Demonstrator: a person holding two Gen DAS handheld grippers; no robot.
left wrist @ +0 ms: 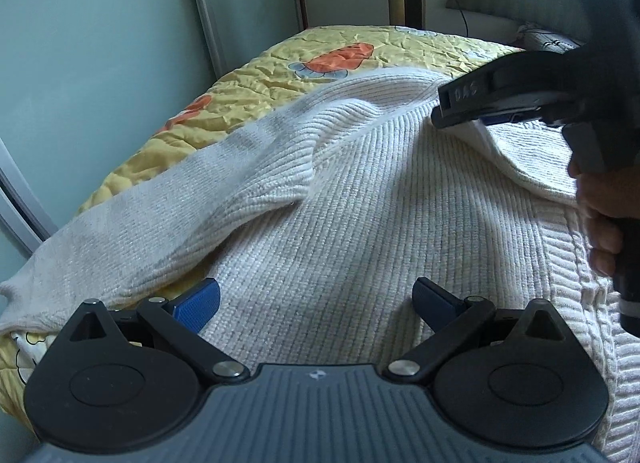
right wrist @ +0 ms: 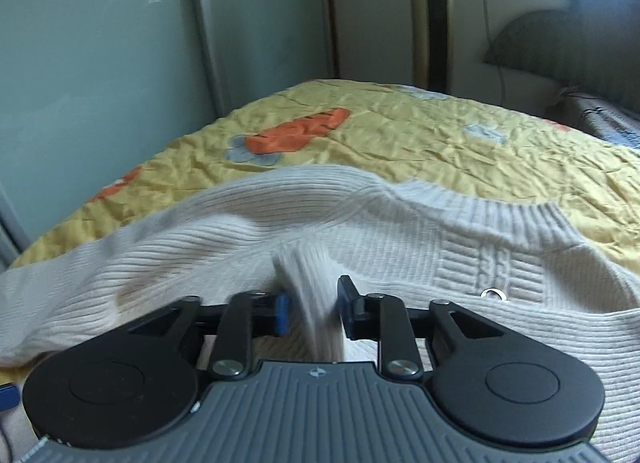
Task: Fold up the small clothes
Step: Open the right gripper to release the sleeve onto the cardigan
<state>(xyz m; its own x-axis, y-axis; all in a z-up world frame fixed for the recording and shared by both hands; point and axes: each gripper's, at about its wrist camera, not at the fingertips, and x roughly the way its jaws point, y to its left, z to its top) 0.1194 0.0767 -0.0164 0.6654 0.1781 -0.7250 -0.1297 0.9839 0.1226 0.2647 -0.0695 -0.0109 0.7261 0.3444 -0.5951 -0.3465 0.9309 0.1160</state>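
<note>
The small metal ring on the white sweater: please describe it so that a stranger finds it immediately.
Start at the yellow bedspread and the white ribbed sweater on it. Follow the ribbed collar down the cable-knit strip. The metal ring lies at its lower end, the only shiny thing on the knit.

Ribbed knit sweater (left wrist: 360, 191), crinkled quilted bedspread (left wrist: 256, 79), glossy wardrobe door (left wrist: 100, 63)

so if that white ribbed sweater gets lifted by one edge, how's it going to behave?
The white sweater will probably sag and drape, not hold shape: it already lies in soft folds on the yellow quilt. The thick rib knit suggests some weight and little slip. The fold standing between the right claw pads looks likely to flop over.
</note>
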